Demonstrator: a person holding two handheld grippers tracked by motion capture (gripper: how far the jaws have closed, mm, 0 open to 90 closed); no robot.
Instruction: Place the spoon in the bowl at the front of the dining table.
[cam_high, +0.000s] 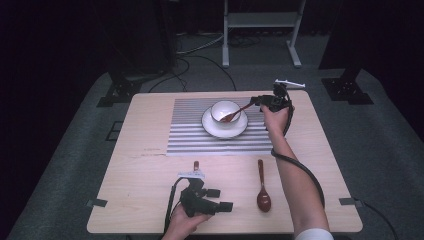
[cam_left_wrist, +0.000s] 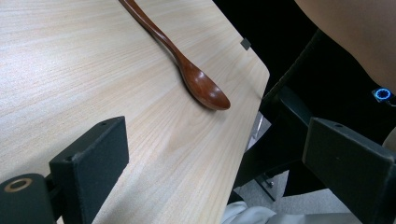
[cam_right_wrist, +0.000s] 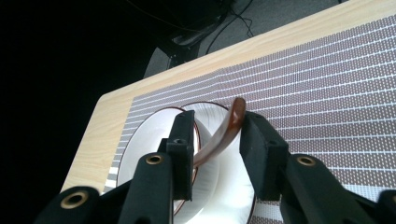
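Right gripper (cam_right_wrist: 217, 140): jaws parted — brown wooden spoon (cam_right_wrist: 224, 133) seemingly loose between them, bowl end in white cup (cam_high: 224, 111).
Left gripper (cam_left_wrist: 215, 172): released, empty.

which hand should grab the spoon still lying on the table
Left. The left gripper sits open right beside the spoon on the table, while the right gripper is far off at the bowl.

Right tool (cam_high: 256, 101) at spoon (cam_high: 235, 114) handle — spoon's head in bowl (cam_high: 225, 111).
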